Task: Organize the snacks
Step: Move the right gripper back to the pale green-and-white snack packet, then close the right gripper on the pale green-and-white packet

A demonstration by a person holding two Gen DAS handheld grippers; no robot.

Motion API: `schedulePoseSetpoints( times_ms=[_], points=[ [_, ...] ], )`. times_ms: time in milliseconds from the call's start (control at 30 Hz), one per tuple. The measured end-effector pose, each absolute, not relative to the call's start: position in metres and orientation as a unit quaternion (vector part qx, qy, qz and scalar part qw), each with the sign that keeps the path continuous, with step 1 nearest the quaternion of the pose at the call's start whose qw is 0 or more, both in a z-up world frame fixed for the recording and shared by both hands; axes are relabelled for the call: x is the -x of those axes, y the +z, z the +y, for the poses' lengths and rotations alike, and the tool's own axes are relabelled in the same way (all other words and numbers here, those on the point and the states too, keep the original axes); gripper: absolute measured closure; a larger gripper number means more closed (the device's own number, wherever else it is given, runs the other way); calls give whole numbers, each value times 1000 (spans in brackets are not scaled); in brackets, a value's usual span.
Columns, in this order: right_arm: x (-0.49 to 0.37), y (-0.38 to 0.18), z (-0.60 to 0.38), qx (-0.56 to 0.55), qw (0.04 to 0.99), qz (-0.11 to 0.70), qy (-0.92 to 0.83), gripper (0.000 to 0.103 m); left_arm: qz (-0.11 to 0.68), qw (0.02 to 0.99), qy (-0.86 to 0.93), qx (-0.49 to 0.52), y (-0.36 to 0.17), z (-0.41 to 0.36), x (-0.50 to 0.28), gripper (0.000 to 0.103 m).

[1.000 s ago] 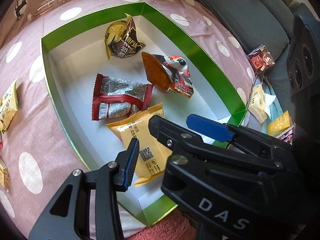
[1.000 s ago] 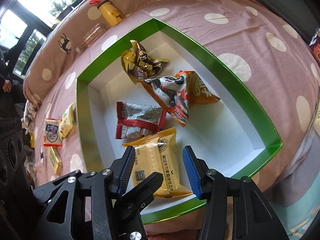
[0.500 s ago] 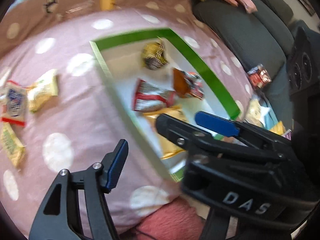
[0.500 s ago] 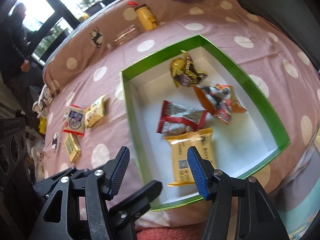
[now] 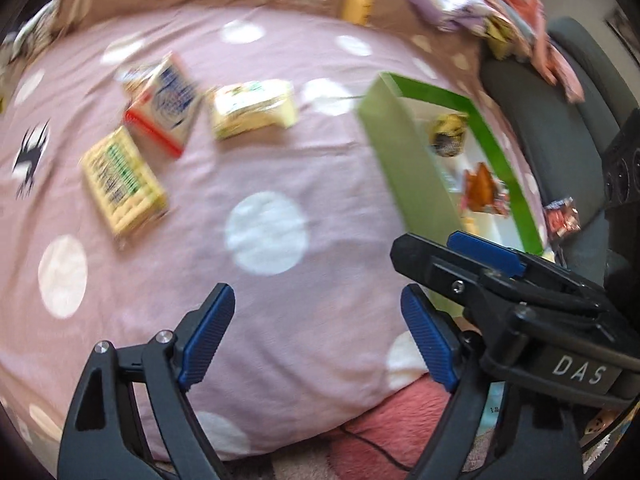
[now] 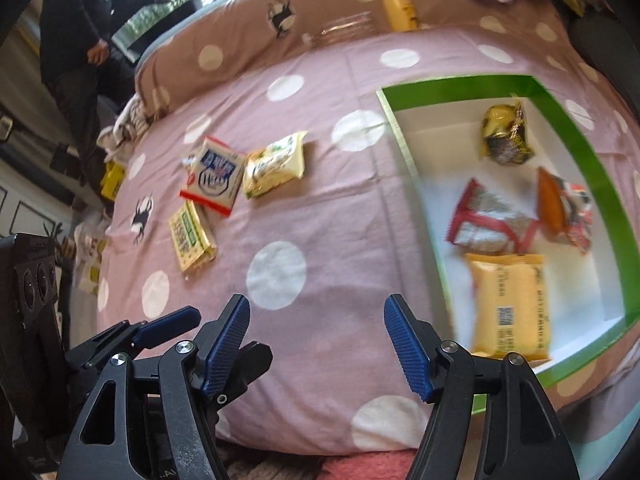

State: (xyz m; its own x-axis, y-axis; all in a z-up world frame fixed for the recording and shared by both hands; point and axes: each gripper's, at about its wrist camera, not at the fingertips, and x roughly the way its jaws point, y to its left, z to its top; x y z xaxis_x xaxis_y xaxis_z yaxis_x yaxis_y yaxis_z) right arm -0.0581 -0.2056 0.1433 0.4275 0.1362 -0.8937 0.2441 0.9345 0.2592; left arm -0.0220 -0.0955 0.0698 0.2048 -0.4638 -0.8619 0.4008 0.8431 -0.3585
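A green-rimmed white box (image 6: pixel 600 184) lies on the pink dotted bedspread at the right and holds several snack packs, among them a yellow pack (image 6: pixel 508 304) and a red-edged pack (image 6: pixel 488 220). Three loose packs lie left of it: a red-and-white pack (image 6: pixel 214 176), a pale yellow pack (image 6: pixel 276 164) and a green-printed cracker pack (image 6: pixel 191 236). They also show in the left wrist view (image 5: pixel 164 108), (image 5: pixel 252 108), (image 5: pixel 122 184). My left gripper (image 5: pixel 316 336) and my right gripper (image 6: pixel 320 344) are both open and empty above bare bedspread, left of the box (image 5: pixel 416 168).
A yellow bottle (image 6: pixel 396 4) and a clear bottle (image 6: pixel 344 28) lie at the far edge of the bed. A dark sofa (image 5: pixel 560 112) with a red snack pack (image 5: pixel 562 216) stands to the right. A person (image 6: pixel 80 40) stands far left. Pink rug (image 5: pixel 384 440) lies below.
Both grippers have swung left, away from over the box to above the bare bedspread. The loose packs have come into view. Both jaws have stayed open.
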Motion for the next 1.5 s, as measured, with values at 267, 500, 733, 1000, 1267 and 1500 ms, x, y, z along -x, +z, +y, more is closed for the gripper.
schedulePoseSetpoints(
  times_ms=[267,500,733,1000,1267,1500],
  points=[
    [23,106,-165,-139,789,599,-2,32,652,726,-213,49,27,-68,16,14],
    [-12,95,-163,-99,769,631,-20,33,682,707,-173,67,15,-54,8,13],
    [-77,94,-183,-101,736,668,-40,33,680,712,-167,44,13,-63,6,10],
    [-127,80,-184,-107,710,695,-30,33,682,713,-158,39,12,-80,4,1],
    [-152,66,-176,-87,701,707,-34,29,683,711,-161,36,14,-80,1,1],
    [-171,46,-153,-50,691,720,-22,26,680,716,-158,19,13,-84,8,1]
  ],
)
